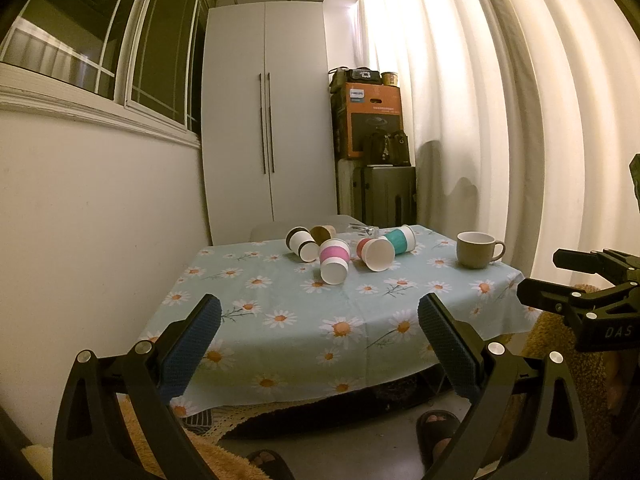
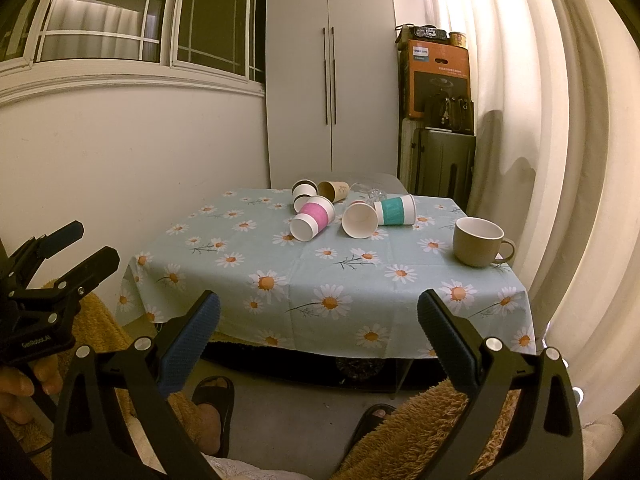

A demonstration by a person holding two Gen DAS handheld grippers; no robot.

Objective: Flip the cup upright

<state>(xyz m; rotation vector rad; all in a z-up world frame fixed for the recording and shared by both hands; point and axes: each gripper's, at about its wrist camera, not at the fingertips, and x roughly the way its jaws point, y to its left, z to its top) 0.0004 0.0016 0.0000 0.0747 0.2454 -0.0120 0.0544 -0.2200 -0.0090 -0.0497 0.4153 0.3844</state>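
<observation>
I see left gripper (image 1: 320, 344) and right gripper (image 2: 319, 342) both spread wide, empty. Pink-sleeved paper cup (image 2: 312, 217) on its side mid-tablecloth (image 2: 280, 256) (mug (image 2: 478, 246) upright at 3 o'clock).

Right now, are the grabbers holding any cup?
No. Both the left tool and the right tool are open and empty; the paper cups, like the pink-sleeved cup, lie untouched.

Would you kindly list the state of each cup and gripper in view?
Pink cup: on its side.
Teal cup: on its side.
Red cup: on its side.
Brown-banded cup: on its side.
Mug: upright.
Left gripper: open, empty.
Right gripper: open, empty.
</observation>
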